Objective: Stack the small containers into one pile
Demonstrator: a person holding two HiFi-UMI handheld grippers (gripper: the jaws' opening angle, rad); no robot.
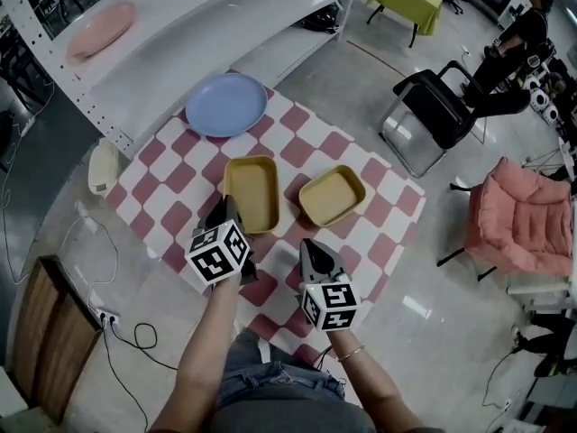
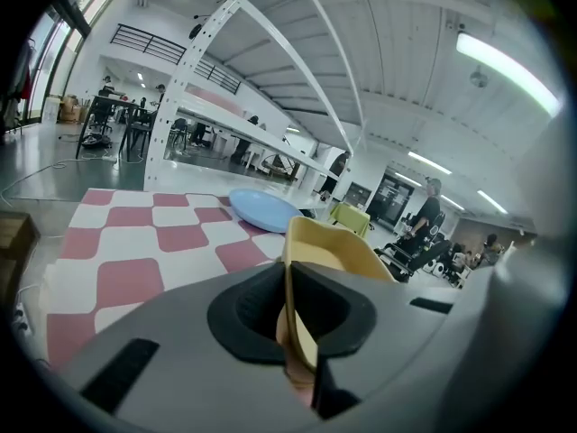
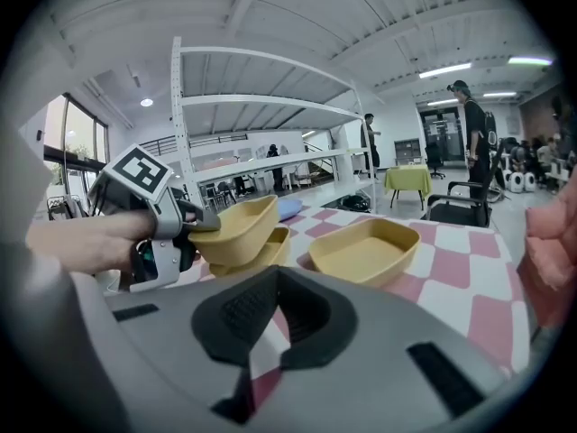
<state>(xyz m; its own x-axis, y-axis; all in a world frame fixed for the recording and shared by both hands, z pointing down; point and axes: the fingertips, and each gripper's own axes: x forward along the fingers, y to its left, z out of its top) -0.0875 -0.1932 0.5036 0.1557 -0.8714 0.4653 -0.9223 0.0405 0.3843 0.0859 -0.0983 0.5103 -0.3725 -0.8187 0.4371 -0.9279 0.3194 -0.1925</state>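
My left gripper [image 1: 225, 209] is shut on the near rim of a yellow rectangular container [image 1: 251, 192]. In the right gripper view that container [image 3: 236, 228] is lifted and tilted just above a second yellow container [image 3: 267, 253], which rests on the checked mat. The left gripper [image 3: 191, 215] pinches it from the left. The left gripper view shows the thin yellow rim [image 2: 311, 242] clamped between the jaws. A third yellow container [image 1: 332, 196] [image 3: 365, 249] sits apart to the right. My right gripper [image 1: 313, 251] [image 3: 270, 332] hovers in front of it, shut and holding nothing.
A red-and-white checked mat [image 1: 180, 215] lies on the floor. A blue plate [image 1: 225, 104] sits at its far edge, and a pink plate [image 1: 101, 30] is on the white shelf beyond. A black chair [image 1: 433, 115] and a pink chair [image 1: 523, 219] stand at the right.
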